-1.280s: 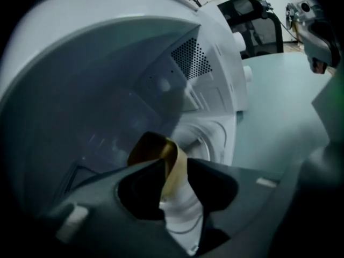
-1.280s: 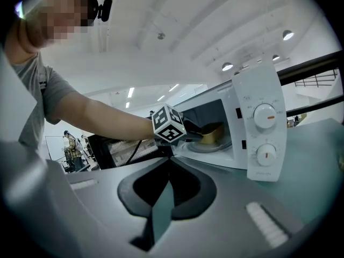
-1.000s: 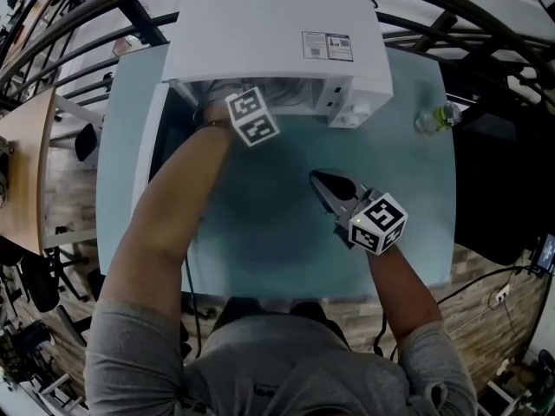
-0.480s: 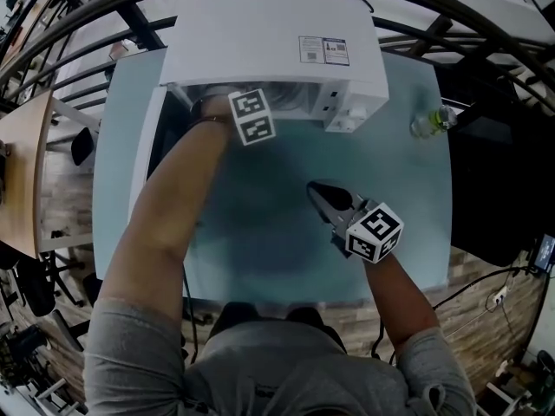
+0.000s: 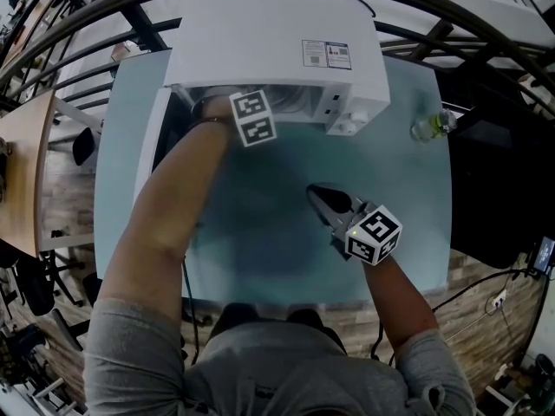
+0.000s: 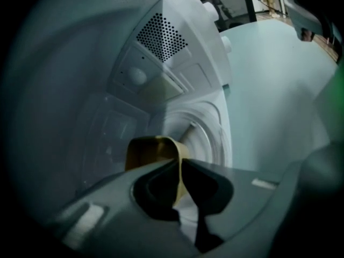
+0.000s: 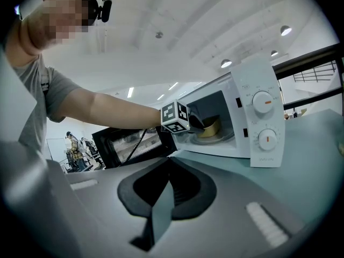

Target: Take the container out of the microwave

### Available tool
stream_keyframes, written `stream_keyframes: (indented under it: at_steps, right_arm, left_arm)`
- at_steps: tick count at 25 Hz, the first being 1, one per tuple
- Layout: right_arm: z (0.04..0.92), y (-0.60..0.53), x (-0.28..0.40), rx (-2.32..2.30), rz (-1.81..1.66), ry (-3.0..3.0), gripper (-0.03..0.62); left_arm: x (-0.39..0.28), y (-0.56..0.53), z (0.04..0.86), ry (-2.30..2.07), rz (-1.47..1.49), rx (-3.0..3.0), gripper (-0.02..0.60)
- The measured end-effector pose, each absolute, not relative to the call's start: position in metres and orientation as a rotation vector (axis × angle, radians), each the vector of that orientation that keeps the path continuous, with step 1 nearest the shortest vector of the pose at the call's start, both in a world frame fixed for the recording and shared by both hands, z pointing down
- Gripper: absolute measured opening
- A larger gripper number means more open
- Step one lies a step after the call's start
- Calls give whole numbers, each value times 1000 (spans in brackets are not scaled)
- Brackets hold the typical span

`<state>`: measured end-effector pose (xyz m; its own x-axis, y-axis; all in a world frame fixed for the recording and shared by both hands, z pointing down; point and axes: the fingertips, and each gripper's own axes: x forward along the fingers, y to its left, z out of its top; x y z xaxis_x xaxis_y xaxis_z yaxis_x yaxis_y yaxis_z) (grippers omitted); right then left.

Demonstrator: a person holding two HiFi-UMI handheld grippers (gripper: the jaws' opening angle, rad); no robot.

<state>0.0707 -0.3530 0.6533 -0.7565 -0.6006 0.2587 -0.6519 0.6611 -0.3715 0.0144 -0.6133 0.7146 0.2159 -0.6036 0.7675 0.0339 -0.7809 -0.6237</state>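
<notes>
My left claw (image 6: 180,164) is clamped on the thin wall of the yellow container (image 6: 152,148), low centre of frame, inside the microwave (image 5: 277,42). I judge it light, fairly stiff and perhaps slippery, so the rim is the place to hold. My right claw (image 7: 168,163) is together, empty.

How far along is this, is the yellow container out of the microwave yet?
Not yet. Done: the microwave door stands open. In hand: the left gripper is inside the oven, shut on the yellow container by its wall. Left: drawing it out onto the table. The right gripper hangs shut and empty.
</notes>
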Motion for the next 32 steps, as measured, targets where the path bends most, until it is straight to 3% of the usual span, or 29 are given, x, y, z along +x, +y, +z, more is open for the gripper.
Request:
stream_keyframes:
  at_steps: [17,32]
  right_arm:
    - [623,-339,62,1043,639,-2755,3]
    - [570,-310,69,1057,578,-2749,3]
  left_arm:
    - [17,-550,688,405,-1578,-2020,25]
    - [5,-426,645,221,-1512,-2171,26]
